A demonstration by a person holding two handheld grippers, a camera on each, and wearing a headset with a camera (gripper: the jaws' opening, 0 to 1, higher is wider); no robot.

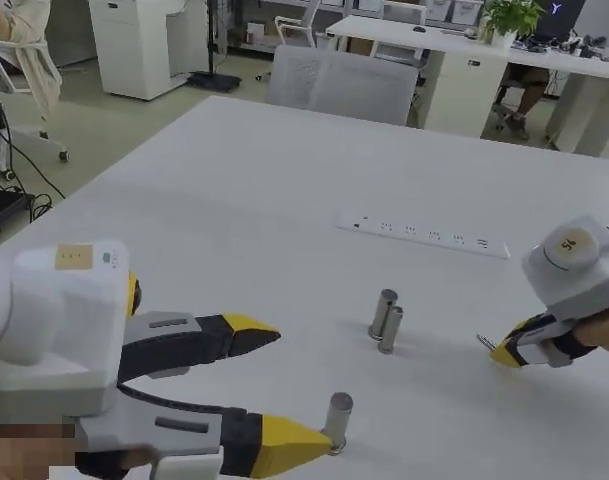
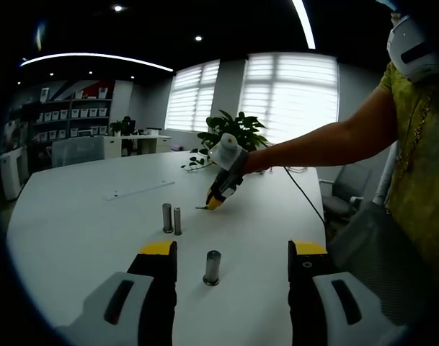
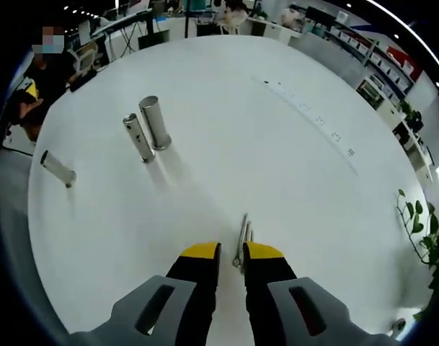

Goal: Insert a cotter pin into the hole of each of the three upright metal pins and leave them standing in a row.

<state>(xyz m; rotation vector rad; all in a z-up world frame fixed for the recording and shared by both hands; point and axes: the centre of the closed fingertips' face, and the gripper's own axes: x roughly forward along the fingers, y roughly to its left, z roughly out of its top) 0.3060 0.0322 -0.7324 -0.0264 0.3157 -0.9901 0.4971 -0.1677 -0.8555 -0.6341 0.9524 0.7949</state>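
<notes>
Right claw (image 3: 232, 249) low, arm (image 2: 313, 148) outstretched, cotter pin (image 3: 242, 236) between tips

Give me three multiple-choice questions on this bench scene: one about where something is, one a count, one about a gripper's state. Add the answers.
1. Where does the lone metal pin stand?
A. beside the power strip
B. on the floor
C. just ahead of the left gripper

2. How many metal pins stand upright on the table?
A. two
B. three
C. five

3. What state is the right gripper in?
A. shut on a cotter pin
B. wide open, empty
C. shut on a metal pin

Answers:
1. C: the left gripper view shows it between the open jaws.
2. B: a pair plus the lone one.
3. A: the right gripper view shows its jaws pinching the cotter pin.
</notes>
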